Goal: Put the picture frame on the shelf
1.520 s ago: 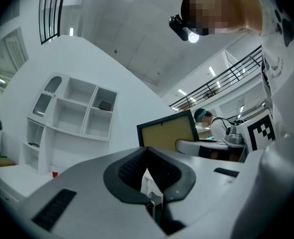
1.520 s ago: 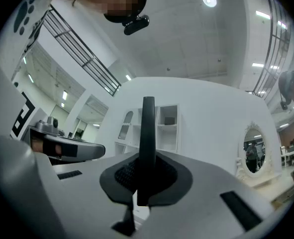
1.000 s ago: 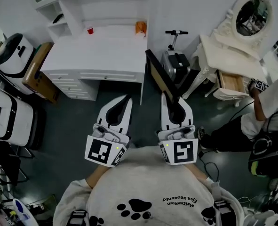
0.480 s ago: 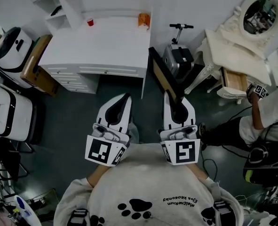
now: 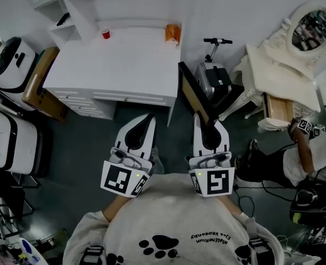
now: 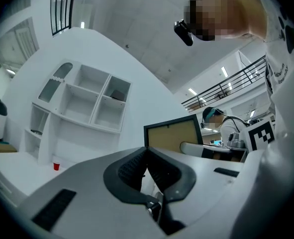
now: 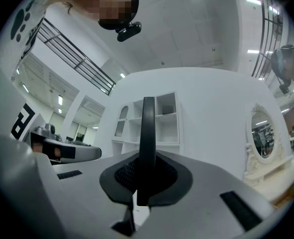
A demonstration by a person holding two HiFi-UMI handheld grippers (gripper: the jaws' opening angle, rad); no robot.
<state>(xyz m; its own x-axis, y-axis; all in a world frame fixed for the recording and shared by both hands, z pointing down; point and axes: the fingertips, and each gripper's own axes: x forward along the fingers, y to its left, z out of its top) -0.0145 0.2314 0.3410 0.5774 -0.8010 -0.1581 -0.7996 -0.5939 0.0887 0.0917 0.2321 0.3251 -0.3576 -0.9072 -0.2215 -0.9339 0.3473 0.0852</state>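
The picture frame, black-edged with a tan back, stands edge-on in my right gripper, which is shut on its lower edge. In the right gripper view the frame rises as a dark vertical bar between the pads. In the left gripper view its tan back shows to the right. My left gripper is held beside it, shut and empty. The white shelf unit stands above the white desk, ahead and to the left; its open compartments face me.
A red cup and an orange object stand at the desk's back. A scooter is parked right of the desk. Further right are a cream vanity with an oval mirror and a seated person. White cases and a wooden box stand left.
The desk and shelf have shifted slightly lower and nearer in the head view. Both grippers hold the same stance, the frame still in the right one.
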